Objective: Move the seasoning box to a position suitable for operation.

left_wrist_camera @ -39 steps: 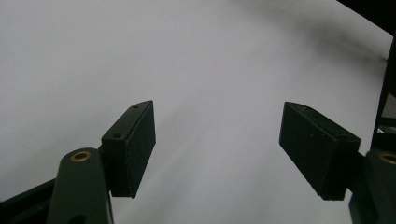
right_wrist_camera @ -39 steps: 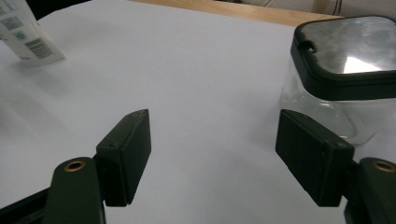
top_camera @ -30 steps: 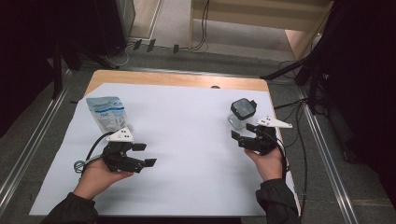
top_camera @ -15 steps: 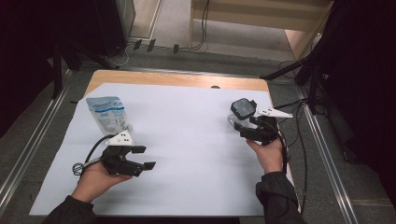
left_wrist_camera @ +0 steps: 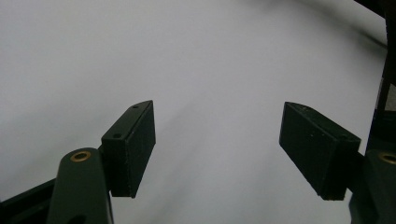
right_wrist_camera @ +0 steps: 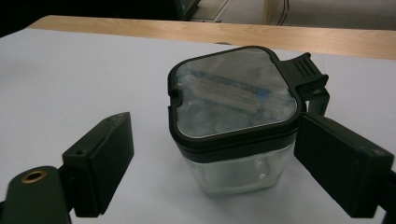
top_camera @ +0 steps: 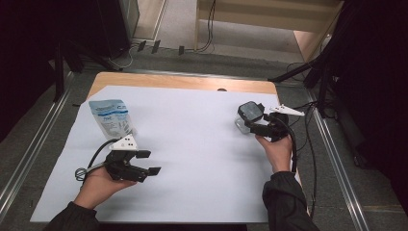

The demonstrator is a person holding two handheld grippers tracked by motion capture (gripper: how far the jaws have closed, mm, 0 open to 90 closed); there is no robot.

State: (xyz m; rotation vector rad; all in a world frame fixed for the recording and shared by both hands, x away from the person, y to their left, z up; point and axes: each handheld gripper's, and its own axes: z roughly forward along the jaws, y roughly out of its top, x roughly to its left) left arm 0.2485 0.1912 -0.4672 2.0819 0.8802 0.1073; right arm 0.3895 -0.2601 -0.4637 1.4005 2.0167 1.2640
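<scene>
While pouch (top_camera: 111, 119) print unreadable, right gripper (right_wrist_camera: 212, 163) just opened beside jar (right_wrist_camera: 235, 116); left gripper (left_wrist_camera: 219, 149) apart.

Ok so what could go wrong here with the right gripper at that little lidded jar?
The right gripper has just been opening, and the jar sits off-centre between its jaws: one pad is right beside the lid, the other stands well apart. Closing now could shove or tip the jar instead of gripping it. The pad could also snag the lid's latch. The left gripper is open over bare paper, too far away to steady anything.
</scene>
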